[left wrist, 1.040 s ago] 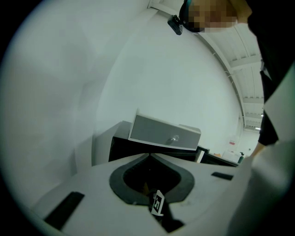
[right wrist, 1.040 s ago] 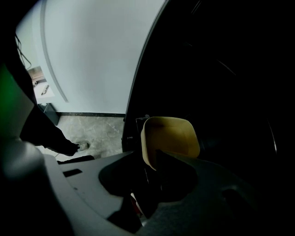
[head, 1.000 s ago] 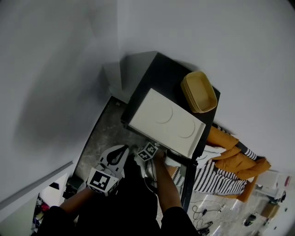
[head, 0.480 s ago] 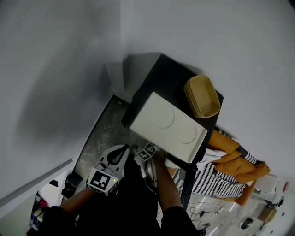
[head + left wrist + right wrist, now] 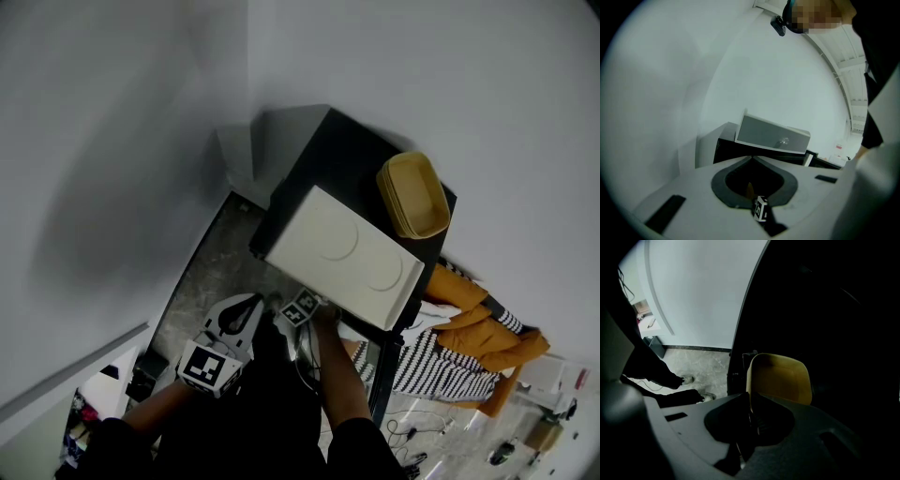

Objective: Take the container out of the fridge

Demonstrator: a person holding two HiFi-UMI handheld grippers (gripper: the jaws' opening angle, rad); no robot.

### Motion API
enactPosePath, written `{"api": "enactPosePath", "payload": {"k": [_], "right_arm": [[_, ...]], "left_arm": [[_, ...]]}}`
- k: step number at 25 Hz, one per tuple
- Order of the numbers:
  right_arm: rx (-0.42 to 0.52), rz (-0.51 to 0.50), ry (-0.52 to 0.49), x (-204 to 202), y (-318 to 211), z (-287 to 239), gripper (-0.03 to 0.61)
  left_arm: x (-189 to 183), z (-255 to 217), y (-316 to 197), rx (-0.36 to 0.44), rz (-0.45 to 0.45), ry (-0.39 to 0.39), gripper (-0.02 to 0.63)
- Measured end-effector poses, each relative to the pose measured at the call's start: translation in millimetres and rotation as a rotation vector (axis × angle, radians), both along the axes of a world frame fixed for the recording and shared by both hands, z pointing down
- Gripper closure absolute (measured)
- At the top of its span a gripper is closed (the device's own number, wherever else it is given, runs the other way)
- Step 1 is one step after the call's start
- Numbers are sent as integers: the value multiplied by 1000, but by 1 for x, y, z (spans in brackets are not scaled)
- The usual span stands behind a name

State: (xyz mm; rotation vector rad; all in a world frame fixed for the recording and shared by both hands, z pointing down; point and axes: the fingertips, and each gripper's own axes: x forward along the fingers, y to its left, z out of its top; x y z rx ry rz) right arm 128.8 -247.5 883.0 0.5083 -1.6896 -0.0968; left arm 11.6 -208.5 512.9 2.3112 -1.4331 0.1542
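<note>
A yellow plastic container (image 5: 780,383) sits in the dark inside of the black fridge (image 5: 328,159). My right gripper (image 5: 751,401) is shut on its near rim, the wall of the container pinched between the jaws. From the head view only this gripper's marker cube (image 5: 299,309) shows, just under the fridge's front edge; the held container is hidden there. My left gripper (image 5: 751,158) is shut with nothing between its jaws. It hangs to the left of the fridge front (image 5: 230,333), pointing up at the fridge top.
A flat white box (image 5: 342,253) lies on top of the fridge, with stacked yellow containers (image 5: 415,195) behind it. The open fridge door (image 5: 380,370) stands at the right. Orange and striped clothing (image 5: 469,333) lies beyond. Grey walls close in on the left. The person's shoes (image 5: 686,379) rest on the floor.
The head view has shifted slightly, so the fridge sits a little more to the right. Neither gripper has visibly moved.
</note>
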Motion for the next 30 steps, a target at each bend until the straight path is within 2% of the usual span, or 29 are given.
{"api": "enactPosePath", "payload": {"k": [16, 30], "right_arm": [[-26, 27, -5, -3, 26, -10, 565], [-34, 42, -5, -16, 65, -20, 565]], "left_arm": [[-6, -9, 17, 25, 33, 23, 609], [-24, -15, 51, 54, 64, 35, 609]]}}
